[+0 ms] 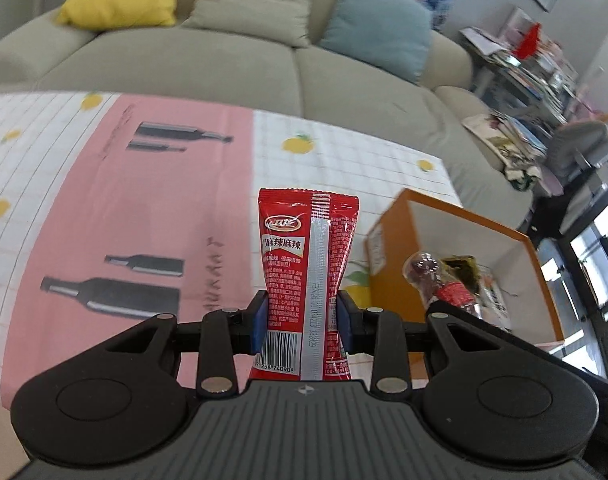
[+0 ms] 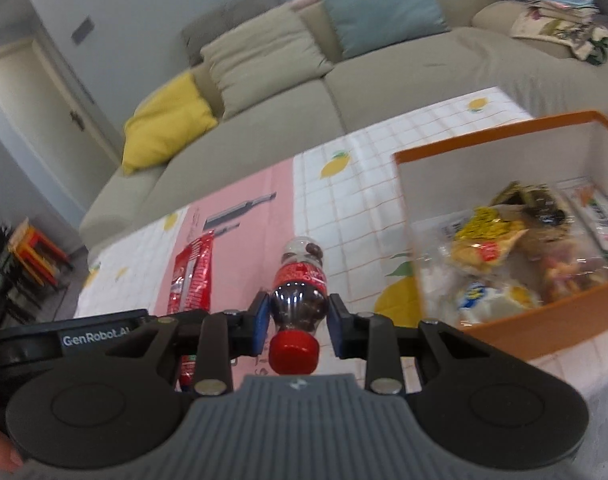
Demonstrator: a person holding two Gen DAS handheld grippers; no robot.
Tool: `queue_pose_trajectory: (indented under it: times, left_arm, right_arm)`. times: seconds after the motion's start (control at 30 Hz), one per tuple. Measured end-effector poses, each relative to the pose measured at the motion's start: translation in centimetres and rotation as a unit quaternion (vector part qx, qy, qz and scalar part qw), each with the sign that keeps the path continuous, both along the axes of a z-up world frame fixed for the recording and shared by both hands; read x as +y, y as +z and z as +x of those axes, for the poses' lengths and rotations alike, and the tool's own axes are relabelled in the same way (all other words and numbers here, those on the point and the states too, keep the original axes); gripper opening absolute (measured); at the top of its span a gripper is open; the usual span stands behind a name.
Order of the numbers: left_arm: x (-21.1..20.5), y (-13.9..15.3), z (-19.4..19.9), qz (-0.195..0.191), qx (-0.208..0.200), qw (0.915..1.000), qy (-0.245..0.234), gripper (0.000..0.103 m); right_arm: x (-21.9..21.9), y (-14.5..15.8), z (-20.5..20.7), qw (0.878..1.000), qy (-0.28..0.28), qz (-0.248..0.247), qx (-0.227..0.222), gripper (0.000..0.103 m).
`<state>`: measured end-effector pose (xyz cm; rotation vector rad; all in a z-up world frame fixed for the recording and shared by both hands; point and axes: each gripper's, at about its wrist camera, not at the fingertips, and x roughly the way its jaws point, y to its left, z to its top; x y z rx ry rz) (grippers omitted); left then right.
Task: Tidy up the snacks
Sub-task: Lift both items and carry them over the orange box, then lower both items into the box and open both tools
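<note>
The red snack packet (image 1: 308, 276) is shiny plastic. The orange box (image 2: 543, 320) looks like matt cardboard. The grey-green sofa (image 1: 224, 60) is soft cloth.

The left tool (image 1: 302, 322) pinches a red packet (image 1: 308, 280) upright above the counter (image 1: 144, 208); an orange box (image 1: 395, 248) of snacks sits right, a sofa (image 1: 232, 64) beyond.

The left gripper (image 1: 302, 317) points down at a slant, and its two blue pads squeeze a red snack packet (image 1: 308, 280). The right gripper (image 2: 298, 322) tilts down too, pinching a small cola bottle (image 2: 300, 296) near its neck.
</note>
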<state>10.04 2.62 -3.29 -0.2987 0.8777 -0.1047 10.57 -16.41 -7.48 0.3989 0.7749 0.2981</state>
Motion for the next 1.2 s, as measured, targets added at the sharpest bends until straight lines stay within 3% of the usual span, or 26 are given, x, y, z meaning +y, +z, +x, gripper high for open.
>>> queue_pose_trajectory:
  times: [0.23,0.57,0.87,0.97,1.2]
  left_arm:
    - [-4.5,1.6,0.4,0.02,-0.015,0.998,-0.058,0.039]
    - [-12.1,2.6,4.6,0.042,-0.006,0.9863,-0.159,0.039]
    - [-19.2,-0.4,9.7,0.053,0.054,0.9691,-0.235,0.039]
    - [-21.3,-2.1,11.0,0.05,0.085,0.9603,-0.261,0.039]
    - [-24.5,-5.4,13.2,0.092,0.118,0.945,-0.291,0.039]
  right_arm:
    - [-5.5,1.9,-2.1,0.998,-0.047,0.007,-0.032,0.029]
    - [-15.3,3.6,-0.9,0.993,-0.094,-0.051,-0.04,0.029]
    - [-21.7,2.0,4.4,0.987,-0.093,-0.128,0.025,0.029]
    - [-22.4,0.2,6.5,0.983,-0.079,-0.155,0.06,0.029]
    - [-22.2,-3.4,9.5,0.977,-0.035,-0.176,0.117,0.029]
